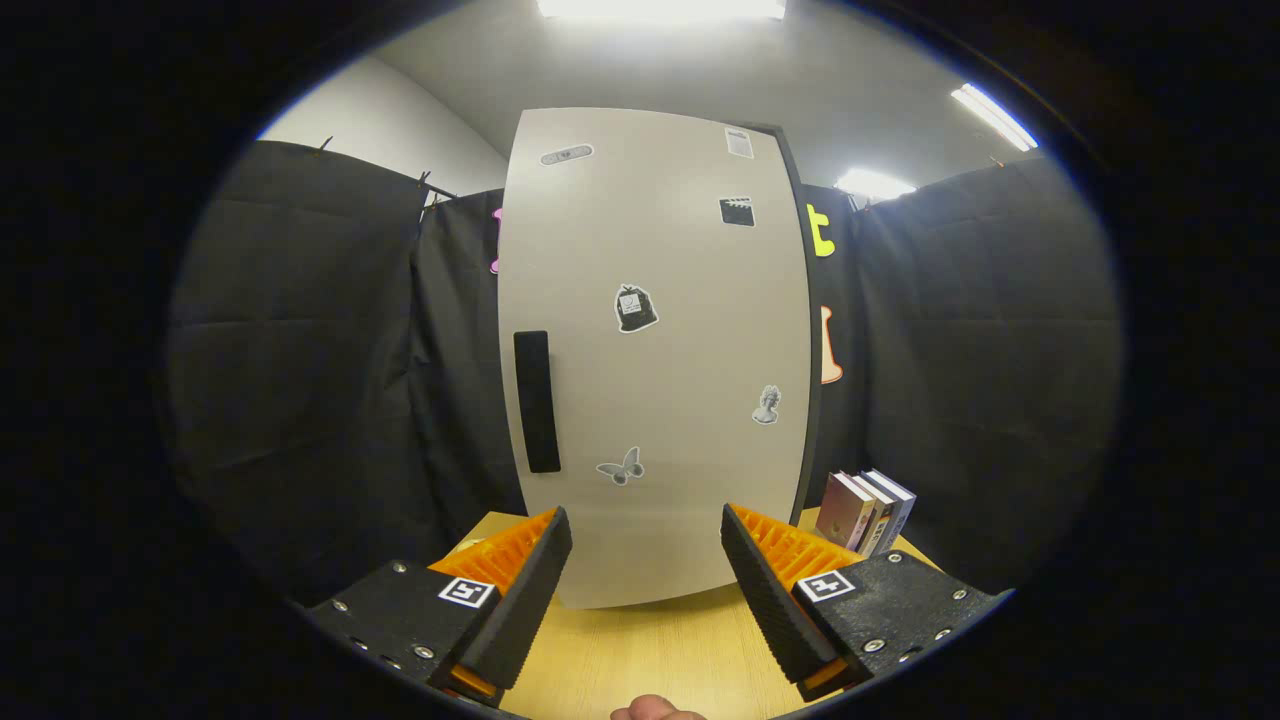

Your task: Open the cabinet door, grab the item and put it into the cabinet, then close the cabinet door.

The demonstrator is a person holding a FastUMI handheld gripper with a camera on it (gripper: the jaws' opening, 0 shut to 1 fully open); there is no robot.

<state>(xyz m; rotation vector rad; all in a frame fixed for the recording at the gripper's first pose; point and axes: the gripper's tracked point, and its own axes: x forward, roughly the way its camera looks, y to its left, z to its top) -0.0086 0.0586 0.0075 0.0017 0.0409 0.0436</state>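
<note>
Wooden table [650,650], stickers [636,308], ceiling lights [660,8]

The gripper [646,570] is held level and facing forward, its two fingers [530,590] spread wide apart with nothing between them. Both fingers angle slightly outward from their tips to their bases. Part of the person's hand [655,709] shows just behind and between the fingers.
</note>
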